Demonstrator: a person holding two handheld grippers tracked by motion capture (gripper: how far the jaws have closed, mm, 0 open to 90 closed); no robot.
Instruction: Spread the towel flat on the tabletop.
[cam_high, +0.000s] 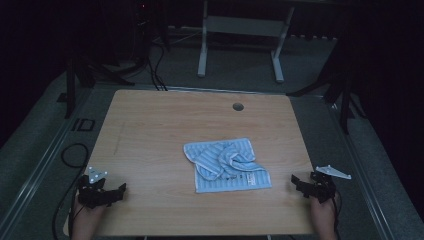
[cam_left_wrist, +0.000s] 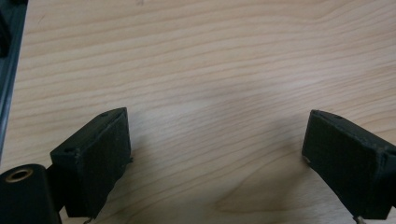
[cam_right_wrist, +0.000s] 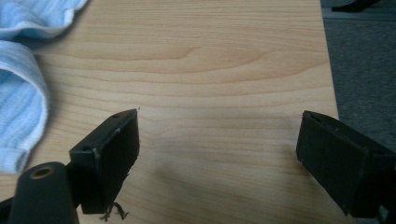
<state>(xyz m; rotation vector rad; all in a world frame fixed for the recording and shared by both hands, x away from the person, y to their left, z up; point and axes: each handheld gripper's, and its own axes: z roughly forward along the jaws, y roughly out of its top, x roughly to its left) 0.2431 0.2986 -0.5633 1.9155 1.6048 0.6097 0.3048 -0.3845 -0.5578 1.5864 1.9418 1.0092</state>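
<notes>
Towel (cam_high: 227, 165) mid-table; both tongs gape at near corners.

From above the near edge we look forward and down over the whole table (cam_high: 150, 125). Our left gripper (cam_left_wrist: 217, 154) camera sits low, close over bare wood ahead of its jaws. The right gripper (cam_right_wrist: 217, 149) camera does likewise; the striped cloth (cam_right_wrist: 18, 93), left of its jaws, also lies mid-table from overhead.
</notes>
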